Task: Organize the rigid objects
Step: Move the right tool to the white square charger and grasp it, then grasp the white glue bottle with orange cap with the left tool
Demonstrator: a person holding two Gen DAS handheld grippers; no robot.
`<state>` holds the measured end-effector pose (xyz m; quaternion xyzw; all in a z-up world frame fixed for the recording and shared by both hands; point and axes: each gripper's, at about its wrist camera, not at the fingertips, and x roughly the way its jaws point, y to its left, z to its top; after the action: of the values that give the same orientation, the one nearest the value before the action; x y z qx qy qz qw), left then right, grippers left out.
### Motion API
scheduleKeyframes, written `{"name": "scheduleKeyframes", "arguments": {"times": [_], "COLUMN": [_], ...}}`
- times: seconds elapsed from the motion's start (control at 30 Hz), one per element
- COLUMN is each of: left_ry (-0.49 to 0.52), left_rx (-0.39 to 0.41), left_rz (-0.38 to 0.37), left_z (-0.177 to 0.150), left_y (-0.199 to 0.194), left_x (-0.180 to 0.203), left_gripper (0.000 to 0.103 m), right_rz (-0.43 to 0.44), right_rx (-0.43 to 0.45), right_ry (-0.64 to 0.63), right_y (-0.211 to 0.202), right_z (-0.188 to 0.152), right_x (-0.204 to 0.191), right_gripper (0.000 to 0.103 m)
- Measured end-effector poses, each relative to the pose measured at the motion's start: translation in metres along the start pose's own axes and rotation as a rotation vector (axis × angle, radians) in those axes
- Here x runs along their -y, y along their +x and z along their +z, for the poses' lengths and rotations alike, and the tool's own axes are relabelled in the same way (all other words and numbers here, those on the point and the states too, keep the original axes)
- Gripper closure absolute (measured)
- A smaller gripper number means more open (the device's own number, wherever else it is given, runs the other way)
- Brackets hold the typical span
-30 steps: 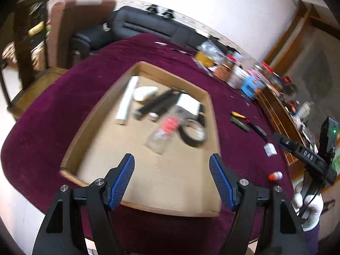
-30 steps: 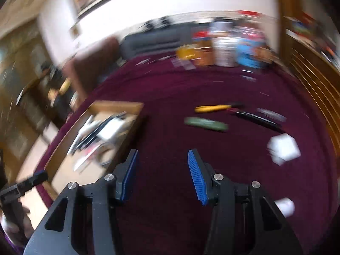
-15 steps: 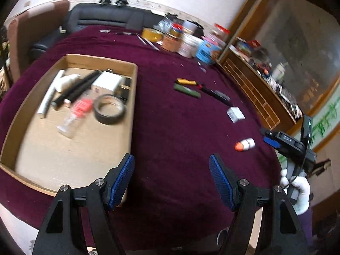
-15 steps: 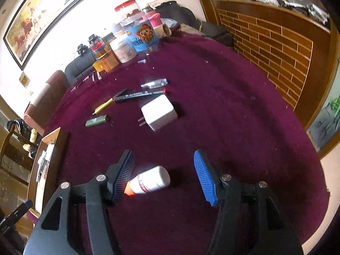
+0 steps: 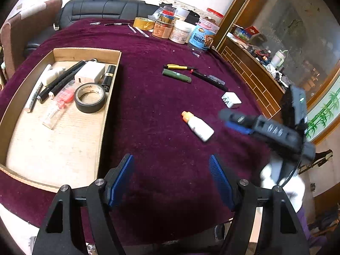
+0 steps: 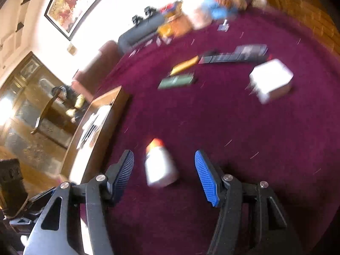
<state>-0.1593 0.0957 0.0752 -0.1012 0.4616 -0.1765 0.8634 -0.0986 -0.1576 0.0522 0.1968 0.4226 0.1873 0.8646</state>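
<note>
Right tool lines up on the little white bottle while the left one waits beside the tray

The right tool has just been spreading its jaws, and the small white bottle with the orange cap lies between its ribbed blue pads without touching either, flat on the plum velvet of the bench; I'd say it lies loose there because it has not been sorted yet. The left tool hangs wide and empty over bare cloth, just beside the cardboard tray, probably keeping clear. In the tray lie a black tape roll, a white charger block, dark tubes and a clear bottle. Well apart on the cloth, still unsorted, are a green lighter, a yellow pen and a white plug: all hard, smooth, small pieces.
</note>
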Motion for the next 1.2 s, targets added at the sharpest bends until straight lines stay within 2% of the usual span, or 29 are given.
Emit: {"name": "scheduleKeyframes", "arguments": {"times": [0.13,0.17,0.23,0.27,0.33,0.5,0.63,0.73,0.8,0.93,1.0,1.07,1.13,1.17,1.2], "left_ry": [-0.024,-0.027,-0.035,-0.035,-0.032,-0.032,-0.038,-0.024,-0.015,0.019,0.052,0.092,0.202,0.23,0.235], "left_rx": [-0.015,-0.02,-0.038,-0.049,-0.069,-0.086,-0.096,-0.104,-0.11,-0.128,-0.138,-0.142,-0.092,-0.069,-0.06], "left_rz": [0.007,0.005,-0.011,-0.02,-0.029,-0.003,0.028,0.047,0.07,0.097,0.126,0.173,0.258,0.284,0.269], "left_z": [0.0,0.0,-0.001,-0.002,-0.003,-0.001,0.004,0.013,0.019,0.03,0.034,0.037,0.038,0.039,0.039], "left_y": [0.007,0.01,0.017,0.02,0.026,0.03,0.036,0.048,0.059,0.089,0.108,0.127,0.138,0.14,0.14], "left_x": [-0.007,-0.007,-0.007,-0.005,-0.001,0.002,0.005,0.016,0.023,0.043,0.052,0.061,0.072,0.075,0.076], "left_gripper": [0.036,0.036,0.036,0.036,0.036,0.036,0.036,0.036,0.036,0.036,0.036,0.036,0.045,0.057,0.069], "right_rz": [-0.202,-0.259,-0.374,-0.401,-0.389,-0.456,-0.45,-0.437,-0.384,-0.221,-0.189,-0.195,-0.2,-0.195,-0.19], "right_rx": [0.103,0.118,0.095,0.066,0.039,0.026,-0.038,-0.025,0.003,0.062,0.073,0.072,0.071,0.072,0.072], "right_ry": [0.044,0.038,0.016,0.013,-0.003,-0.129,-0.161,-0.131,-0.091,0.04,0.067,0.06,0.054,0.057,0.06], "right_y": [-0.033,-0.038,-0.037,-0.032,-0.021,0.01,0.036,0.044,0.036,0.02,0.018,0.019,0.02,0.019,0.02], "right_z": [0.03,0.037,0.051,0.056,0.062,0.073,0.072,0.068,0.068,0.067,0.067,0.068,0.068,0.069,0.069], "right_x": [0.043,0.052,0.068,0.074,0.077,0.061,0.066,0.077,0.085,0.111,0.117,0.114,0.112,0.112,0.114], "right_gripper": [0.043,0.039,0.035,0.035,0.035,0.035,0.031,0.03,0.034,0.038,0.039,0.039,0.039,0.039,0.038]}}
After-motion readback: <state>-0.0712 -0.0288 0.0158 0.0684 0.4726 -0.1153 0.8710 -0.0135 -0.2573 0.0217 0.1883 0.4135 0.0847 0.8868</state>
